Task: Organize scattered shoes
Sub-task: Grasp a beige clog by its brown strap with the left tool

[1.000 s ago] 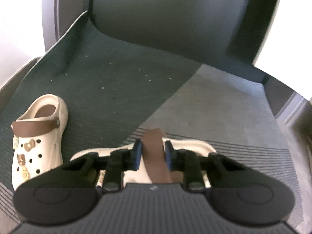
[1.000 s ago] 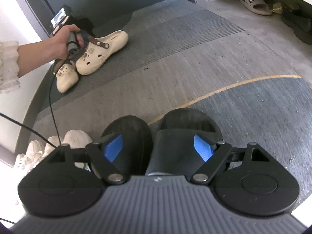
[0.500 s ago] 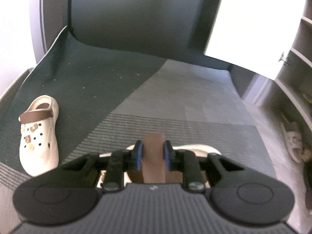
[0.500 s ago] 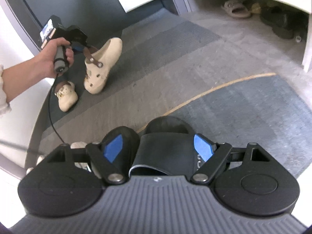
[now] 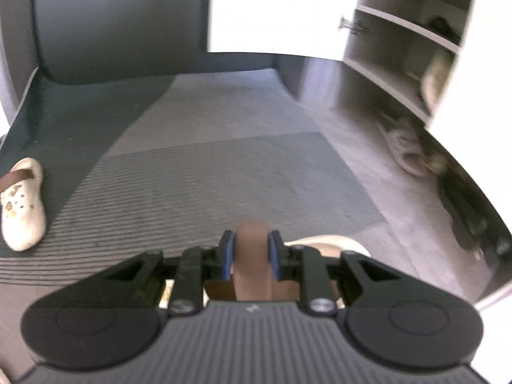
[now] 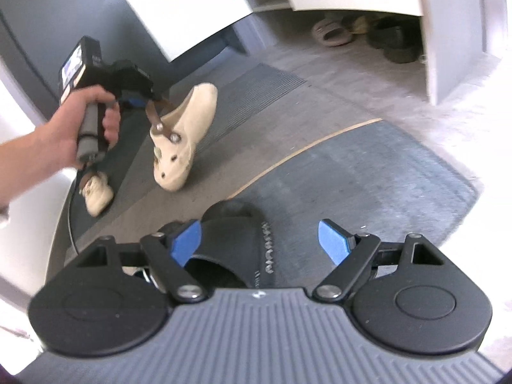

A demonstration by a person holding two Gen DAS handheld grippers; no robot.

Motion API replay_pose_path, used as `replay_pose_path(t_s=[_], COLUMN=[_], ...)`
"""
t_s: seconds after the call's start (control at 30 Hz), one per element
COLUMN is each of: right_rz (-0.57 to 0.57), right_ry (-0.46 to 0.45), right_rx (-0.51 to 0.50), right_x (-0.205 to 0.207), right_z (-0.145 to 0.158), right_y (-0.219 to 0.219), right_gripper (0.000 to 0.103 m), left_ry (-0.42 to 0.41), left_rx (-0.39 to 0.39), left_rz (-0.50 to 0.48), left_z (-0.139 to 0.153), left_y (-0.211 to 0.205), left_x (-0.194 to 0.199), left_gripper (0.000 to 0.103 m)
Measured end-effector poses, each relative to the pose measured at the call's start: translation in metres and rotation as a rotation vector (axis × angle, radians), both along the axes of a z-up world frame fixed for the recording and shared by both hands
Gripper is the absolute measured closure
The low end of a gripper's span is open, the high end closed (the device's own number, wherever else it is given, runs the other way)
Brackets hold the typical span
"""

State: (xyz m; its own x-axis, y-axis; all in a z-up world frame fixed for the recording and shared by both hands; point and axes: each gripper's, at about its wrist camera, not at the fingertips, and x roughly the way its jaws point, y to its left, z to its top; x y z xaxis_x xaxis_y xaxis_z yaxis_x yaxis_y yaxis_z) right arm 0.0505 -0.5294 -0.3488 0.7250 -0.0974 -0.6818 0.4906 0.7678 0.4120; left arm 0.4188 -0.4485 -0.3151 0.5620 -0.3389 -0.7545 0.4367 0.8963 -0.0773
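Along the far wall stands a white shoe cabinet (image 5: 400,41) with open shelves; blurred shapes on them may be shoes, but too smeared to name. In its bottom space, on the bare floor, lie a pale sandal (image 6: 331,32) and some dark shoes (image 6: 395,43), clearer in the right wrist view than in the left.

Grey ribbed mats (image 5: 198,172) cover the floor before it. On the dark mat at the left edge rests a cream clog (image 5: 22,204) with a brown strap, upright, partly cut off by the frame; in the right wrist view it is half hidden behind the person's left hand (image 6: 80,121).

A second cream clog (image 6: 184,137) hangs off the floor, toe down, from the left gripper (image 5: 252,256), whose blue pads are clamped on its brown heel strap (image 5: 252,249). The left wrist view shows only the strap and a sliver of cream heel; the whole dangling clog appears only in the right wrist view.

The right gripper (image 6: 260,240) stands wide. A black slide sandal (image 6: 238,240) sits between its fingers, against the left pad (image 6: 187,240) and clear of the right one, so whether it is gripped cannot be told. Its heel end is hidden by the gripper body.
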Motion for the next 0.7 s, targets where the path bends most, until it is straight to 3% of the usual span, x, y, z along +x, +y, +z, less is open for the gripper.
replay_pose_path(t_s=[0.1, 0.2, 0.37, 0.53, 0.6, 0.7], right_rz=[-0.032, -0.063, -0.087, -0.092, -0.097, -0.090], right_ry=[0.006, 0.020, 0.031, 0.038, 0.042, 0.043], right_rx=[0.002, 0.010, 0.002, 0.003, 0.020, 0.022], right_x=[-0.008, -0.016, -0.022, -0.024, -0.022, -0.019], right_z=[-0.003, -0.009, -0.012, -0.015, -0.017, -0.018], right_y=[-0.010, -0.017, -0.023, -0.022, -0.021, -0.018], right_gripper=[0.020, 0.020, 0.020, 0.020, 0.020, 0.020], left_ry=[-0.015, 0.040, 0.066, -0.002, 0.011, 0.039], left_rx=[0.017, 0.008, -0.003, 0.005, 0.009, 0.025], left_rz=[-0.114, -0.156, -0.210, -0.274, -0.270, -0.277], left_z=[-0.006, -0.016, -0.043, -0.066, -0.073, -0.077], left_y=[-0.032, -0.051, -0.068, -0.066, -0.064, -0.059], left_x=[-0.033, -0.054, -0.083, -0.096, -0.097, -0.098], left_gripper=[0.079, 0.078, 0.078, 0.077, 0.073, 0.058])
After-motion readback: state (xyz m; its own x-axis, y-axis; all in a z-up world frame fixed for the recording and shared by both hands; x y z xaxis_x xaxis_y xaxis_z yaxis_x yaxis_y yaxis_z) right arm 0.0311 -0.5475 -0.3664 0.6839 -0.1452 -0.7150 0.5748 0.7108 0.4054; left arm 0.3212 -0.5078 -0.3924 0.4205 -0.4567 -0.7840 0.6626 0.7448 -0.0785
